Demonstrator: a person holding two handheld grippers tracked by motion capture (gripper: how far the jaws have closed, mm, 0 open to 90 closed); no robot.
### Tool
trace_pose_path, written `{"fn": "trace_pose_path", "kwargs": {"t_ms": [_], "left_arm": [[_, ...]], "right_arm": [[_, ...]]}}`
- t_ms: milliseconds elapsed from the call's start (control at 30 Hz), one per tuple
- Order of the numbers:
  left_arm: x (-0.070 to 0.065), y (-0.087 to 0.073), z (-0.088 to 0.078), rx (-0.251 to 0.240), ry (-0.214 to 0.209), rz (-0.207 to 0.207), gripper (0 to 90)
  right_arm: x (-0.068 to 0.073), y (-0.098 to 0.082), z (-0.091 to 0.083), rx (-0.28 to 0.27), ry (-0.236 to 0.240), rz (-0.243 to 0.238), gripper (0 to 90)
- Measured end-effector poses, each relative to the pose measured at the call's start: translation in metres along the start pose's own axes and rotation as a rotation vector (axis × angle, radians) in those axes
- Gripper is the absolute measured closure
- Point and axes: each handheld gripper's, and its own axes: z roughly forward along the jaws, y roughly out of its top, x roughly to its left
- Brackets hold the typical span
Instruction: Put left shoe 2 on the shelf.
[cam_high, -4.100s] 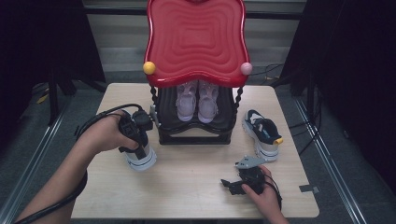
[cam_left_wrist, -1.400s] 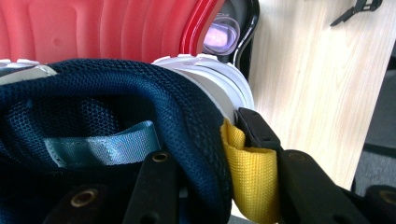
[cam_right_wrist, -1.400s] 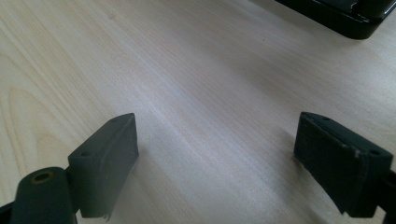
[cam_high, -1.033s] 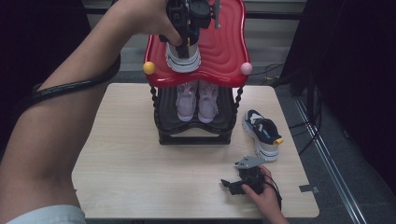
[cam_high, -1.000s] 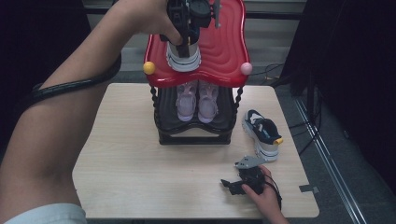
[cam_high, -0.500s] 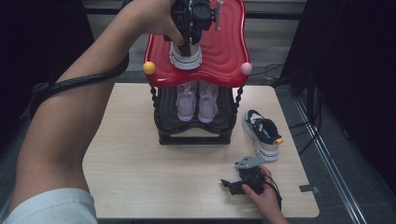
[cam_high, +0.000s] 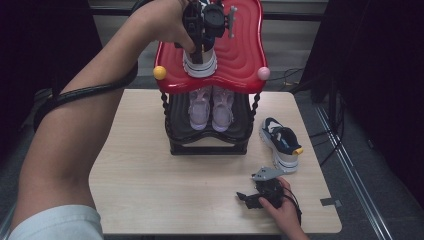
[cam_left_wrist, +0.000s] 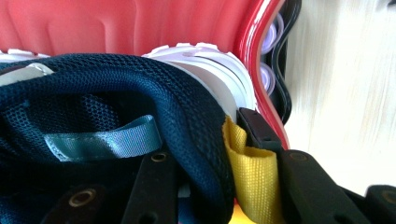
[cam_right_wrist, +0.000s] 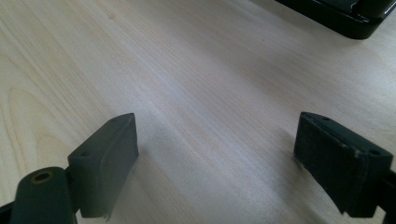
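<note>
Left tool clamps the heel collar of the navy sneaker on the red top shelf — hand and tool hide most of it from above. Its toe is cut off in the left gripper view. Right tool rests agape on the tabletop, holding nothing.

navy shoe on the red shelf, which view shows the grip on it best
The left gripper view: the navy shoe has its collar and yellow tab clamped between black jaws. The high view shows its white sole under the left gripper.

One shoe on the rack top, another right of it.
</note>
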Motion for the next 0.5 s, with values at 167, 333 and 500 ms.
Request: {"fn": "trace_pose_path", "kwargs": {"t_ms": [167,333,500], "left_arm": [[-0.0009,-0.0001,0.0004,-0.009,0.009,-0.021,67.3],[0.0024,-0.0032,-0.0017,-0.043,0.025,-0.110,51.3],[0.0050,-0.0054,-0.0030,-0.045,-0.011,-0.202,38.0]], "right_arm": [[0.0001,0.0000,-0.0001,0.001,-0.001,0.001,12.9],[0.0000,0.0000,0.0000,0.000,0.000,0.000,12.9],[0.0000,0.0000,0.0000,0.000,0.000,0.000,12.9]]}}
